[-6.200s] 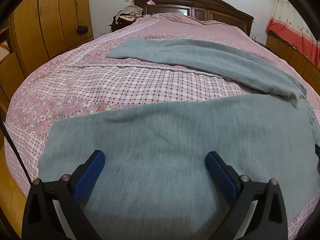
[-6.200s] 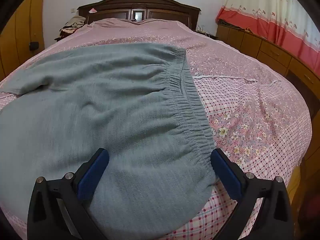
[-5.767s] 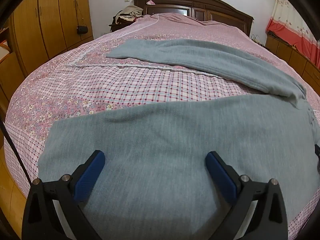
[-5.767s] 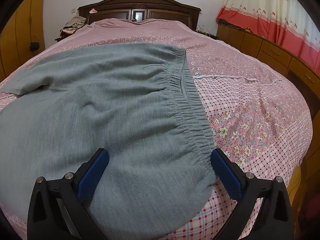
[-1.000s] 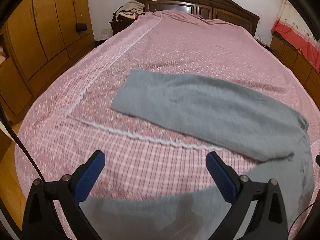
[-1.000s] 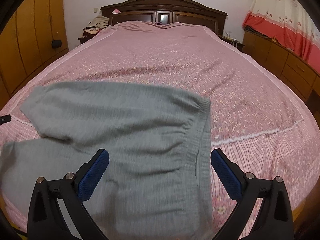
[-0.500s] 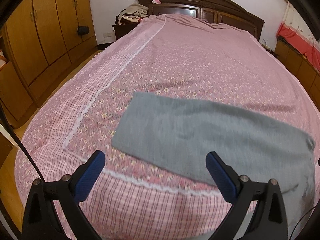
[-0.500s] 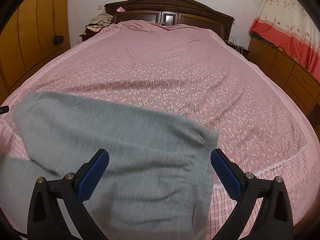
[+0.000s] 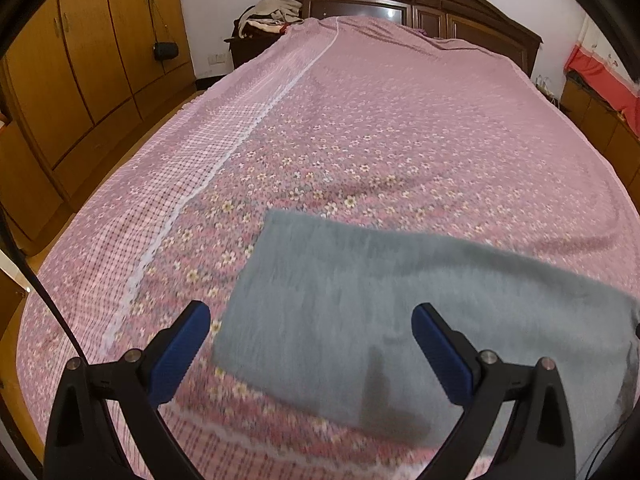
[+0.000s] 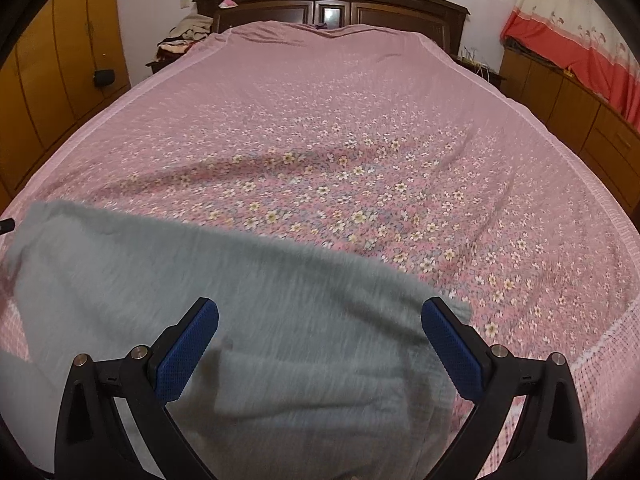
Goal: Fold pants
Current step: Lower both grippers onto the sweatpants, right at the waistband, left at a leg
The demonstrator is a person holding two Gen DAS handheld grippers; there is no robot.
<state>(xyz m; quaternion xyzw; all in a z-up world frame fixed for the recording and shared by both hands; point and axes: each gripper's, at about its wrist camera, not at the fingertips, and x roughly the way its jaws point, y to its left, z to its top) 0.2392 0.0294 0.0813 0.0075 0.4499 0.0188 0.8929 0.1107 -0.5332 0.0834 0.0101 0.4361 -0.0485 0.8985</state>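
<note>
Grey knit pants [image 9: 360,304] lie flat on the pink floral bedspread [image 9: 380,128]. In the left wrist view I see the far leg with its cuff end pointing left. My left gripper [image 9: 310,350] is open and empty, hovering over that leg's cuff end. In the right wrist view the pants [image 10: 200,280] show their waistband corner at the right. My right gripper [image 10: 320,346] is open and empty above the waist area. The near leg is below both views.
A dark wooden headboard [image 9: 400,0] stands at the far end of the bed. Wooden wardrobes [image 9: 80,60] line the left wall. A low cabinet [image 10: 560,92] with red curtains runs along the right. Clothes are piled on a nightstand [image 9: 268,20].
Both grippers have moved forward across the bed, from over the near leg and waistband to over the far leg and far waist corner. Both stay open and empty.
</note>
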